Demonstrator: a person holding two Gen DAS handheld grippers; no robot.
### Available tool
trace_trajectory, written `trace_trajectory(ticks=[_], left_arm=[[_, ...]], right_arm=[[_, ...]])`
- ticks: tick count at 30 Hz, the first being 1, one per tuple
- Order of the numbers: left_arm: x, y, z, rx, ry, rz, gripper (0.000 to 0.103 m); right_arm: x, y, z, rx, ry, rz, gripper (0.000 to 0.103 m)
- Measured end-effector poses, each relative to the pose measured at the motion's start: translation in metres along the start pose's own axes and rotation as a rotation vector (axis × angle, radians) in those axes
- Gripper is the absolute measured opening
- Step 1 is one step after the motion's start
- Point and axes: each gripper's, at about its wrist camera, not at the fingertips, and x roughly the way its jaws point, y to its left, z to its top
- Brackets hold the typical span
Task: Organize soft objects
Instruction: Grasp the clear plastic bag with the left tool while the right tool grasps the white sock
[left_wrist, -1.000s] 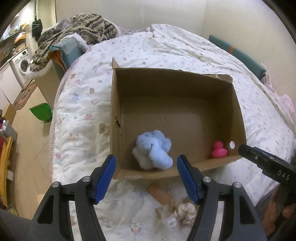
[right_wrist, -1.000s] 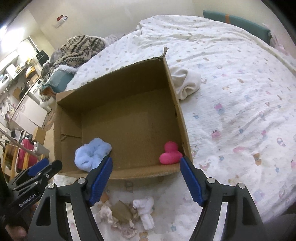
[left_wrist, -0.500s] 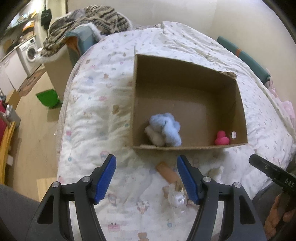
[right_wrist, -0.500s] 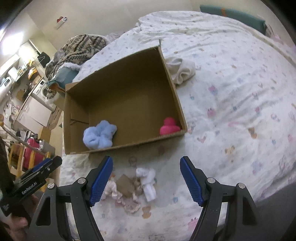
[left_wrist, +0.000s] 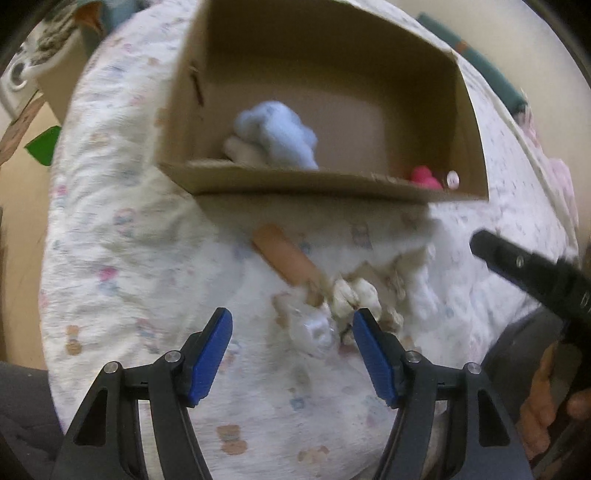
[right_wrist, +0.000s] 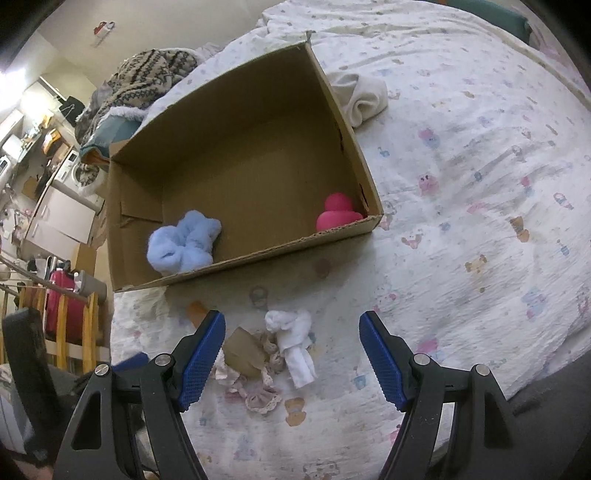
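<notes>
**One box, two items inside, a small heap outside**

One open brown cardboard box (right_wrist: 243, 155) is seen on the white printed bedspread (right_wrist: 480, 229). Two things are counted inside it: one fluffy light-blue plush scrunchie (right_wrist: 183, 242) in its near left corner and one pink rubber duck (right_wrist: 336, 214) in its near right corner. In front of the box's near wall one heap of small soft items (right_wrist: 266, 354) is found; one white knotted cloth (right_wrist: 295, 339), one tan cardboard scrap (right_wrist: 245, 350) and several pale lace-edged scrunchies can be told apart, though their exact number cannot be made out. One cream folded cloth (right_wrist: 362, 98) is seen just beside the box's right wall.

Two grippers are counted. The left gripper (left_wrist: 291, 350) is held over the heap with its jaws apart, having just narrowed slightly; nothing is clamped. The right gripper (right_wrist: 291, 354) is likewise held over the heap, jaws wide apart and empty.

The left wrist view is blurred, so the heap's pieces are poorly defined there. The duck is partly hidden behind the box's near wall.
</notes>
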Motion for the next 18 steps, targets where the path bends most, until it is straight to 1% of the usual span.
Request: trace_trajectory(ticks=[4, 5, 6, 8, 9, 10, 12, 14, 15, 18], left_arm=[[0.012, -0.004, -0.001, 0.004, 0.045, -0.001, 0.039], [0.014, -0.003, -0.001, -0.004, 0.058, -0.01, 0.037], [0.018, -0.002, -0.002, -0.015, 0.073, -0.018, 0.032], [0.023, -0.001, -0.001, -0.039, 0.105, -0.048, 0.021], [0.025, 0.002, -0.001, -0.057, 0.119, -0.067, 0.013], [0.025, 0.005, 0.0, -0.077, 0.119, -0.081, 0.013], [0.017, 0.01, 0.003, -0.079, 0.09, -0.067, 0.013], [0.005, 0.014, 0.005, -0.085, 0.059, -0.05, 0.013], [0.0, 0.017, 0.005, -0.089, 0.046, -0.036, 0.013], [-0.009, 0.023, 0.005, -0.084, 0.012, 0.038, 0.013]], right_arm=[[0.003, 0.0, 0.001, -0.001, 0.011, 0.0, 0.08], [0.004, 0.0, 0.001, -0.001, 0.014, 0.001, 0.08], [0.005, 0.0, 0.001, -0.001, 0.018, 0.002, 0.08], [0.007, 0.0, 0.002, -0.001, 0.025, 0.002, 0.08], [0.008, 0.0, 0.002, -0.001, 0.028, 0.002, 0.079], [0.009, 0.001, 0.003, -0.001, 0.032, 0.001, 0.079], [0.011, 0.001, 0.003, 0.003, 0.044, 0.008, 0.079], [0.015, -0.002, 0.004, 0.024, 0.065, 0.033, 0.079], [0.018, -0.005, 0.005, 0.042, 0.08, 0.049, 0.079], [0.027, -0.015, 0.005, 0.1, 0.132, 0.086, 0.079]])
